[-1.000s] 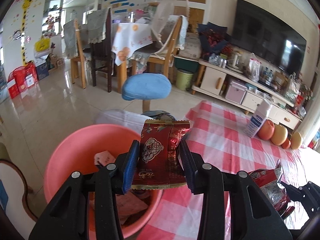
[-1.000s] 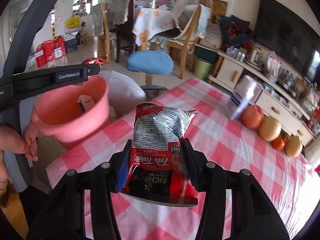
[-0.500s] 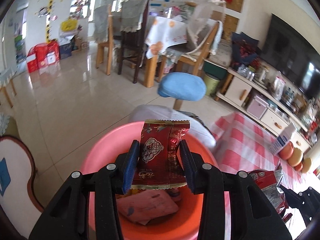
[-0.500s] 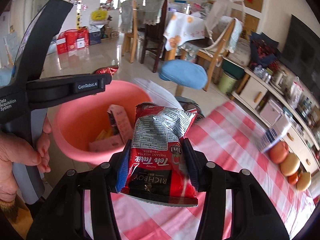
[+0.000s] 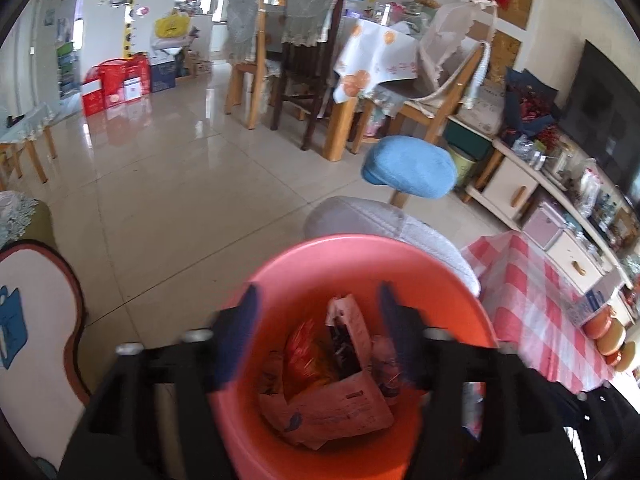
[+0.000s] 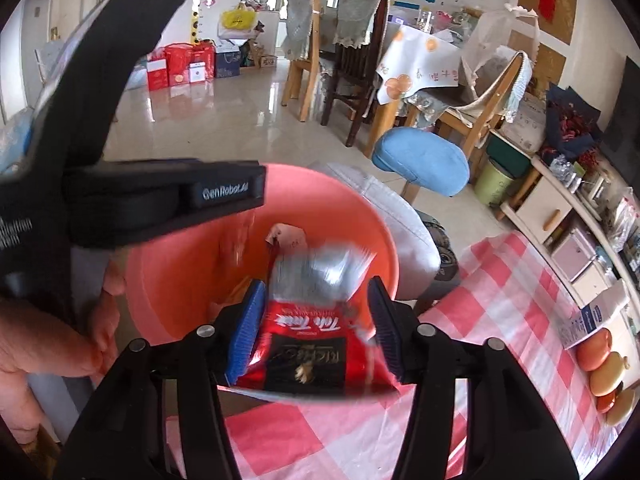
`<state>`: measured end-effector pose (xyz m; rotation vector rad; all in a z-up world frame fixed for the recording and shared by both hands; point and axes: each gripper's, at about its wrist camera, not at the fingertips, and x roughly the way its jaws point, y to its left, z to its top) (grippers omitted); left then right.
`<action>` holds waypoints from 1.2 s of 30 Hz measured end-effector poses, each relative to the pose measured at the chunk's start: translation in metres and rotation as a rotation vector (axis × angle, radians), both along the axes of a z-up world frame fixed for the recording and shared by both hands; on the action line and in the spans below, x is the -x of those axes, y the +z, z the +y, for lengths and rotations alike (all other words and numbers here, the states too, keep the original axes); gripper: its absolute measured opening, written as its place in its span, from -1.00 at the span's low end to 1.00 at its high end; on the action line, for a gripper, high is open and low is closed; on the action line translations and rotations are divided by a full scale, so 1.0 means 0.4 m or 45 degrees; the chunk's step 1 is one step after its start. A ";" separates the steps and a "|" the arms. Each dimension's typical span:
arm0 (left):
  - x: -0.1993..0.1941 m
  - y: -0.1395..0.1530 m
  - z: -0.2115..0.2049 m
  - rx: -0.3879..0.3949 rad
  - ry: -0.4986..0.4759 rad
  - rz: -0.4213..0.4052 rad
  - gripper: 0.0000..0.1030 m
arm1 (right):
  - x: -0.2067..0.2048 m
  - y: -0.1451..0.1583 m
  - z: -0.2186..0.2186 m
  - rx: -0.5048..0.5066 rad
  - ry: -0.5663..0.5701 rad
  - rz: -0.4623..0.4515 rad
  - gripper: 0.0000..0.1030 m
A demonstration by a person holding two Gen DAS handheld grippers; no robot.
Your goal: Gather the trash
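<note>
The right tongs (image 6: 316, 324), just opening, hang slack around the upright tea packet (image 6: 312, 320) directly over the pink bin (image 6: 384, 240), while the left tongs (image 5: 318, 332) gape empty above it.

A: Bright daylight in both views; it gleams in pale streaks on the tiled floor (image 5: 168, 184) toward the far rooms.

B: Blur?

A: The left gripper (image 5: 318, 334) is smeared, and so is the snack packet (image 6: 316, 320) in the right view. The background stays fairly sharp.

B: Edges?

A: Strong fisheye bending, with black corners around each round picture.
</note>
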<state>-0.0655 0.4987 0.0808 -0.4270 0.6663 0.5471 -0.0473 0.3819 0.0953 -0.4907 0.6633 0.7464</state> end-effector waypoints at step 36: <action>-0.013 0.141 -0.381 -0.359 -0.344 -0.254 0.88 | 0.074 0.028 -0.544 -0.215 -0.577 0.005 0.80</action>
